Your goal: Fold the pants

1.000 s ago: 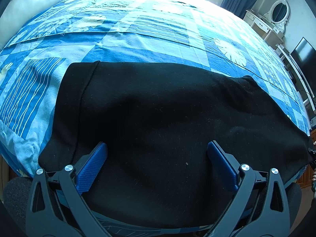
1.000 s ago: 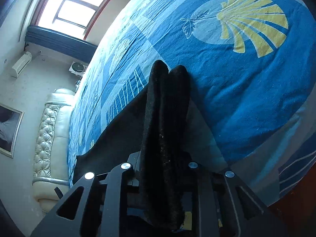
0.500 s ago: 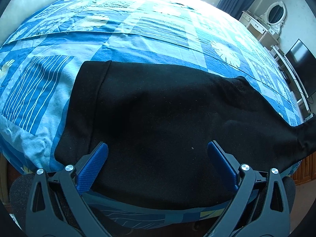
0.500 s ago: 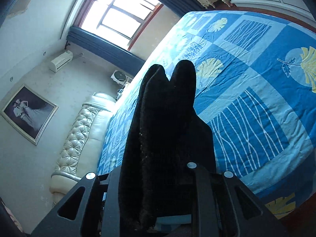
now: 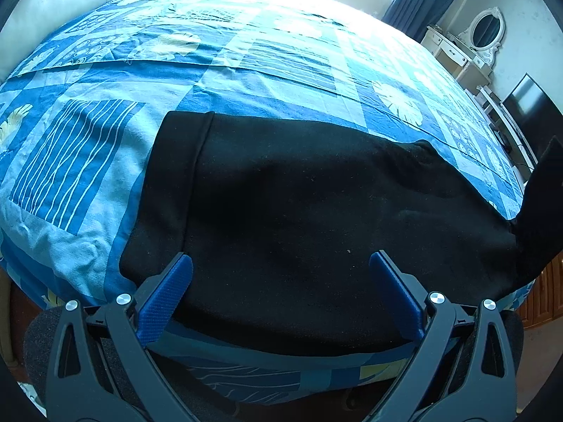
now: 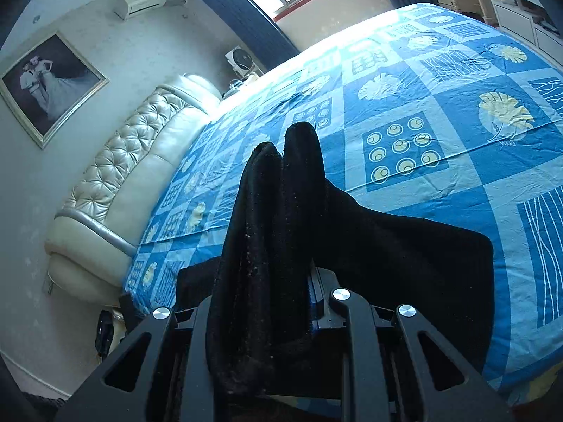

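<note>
We see pants (image 5: 316,218) lying lengthwise across the bed (image 5: 246,52); right gripper (image 6: 278,302) pinches the raised leg end, left gripper (image 5: 281,267) spread by the waist.

No readable text, labels, brands or numbers can be made out anywhere, honestly. The bedspread (image 5: 281,70) is printed only with patterns, and nothing legible is seen on the framed picture (image 6: 49,84).
</note>
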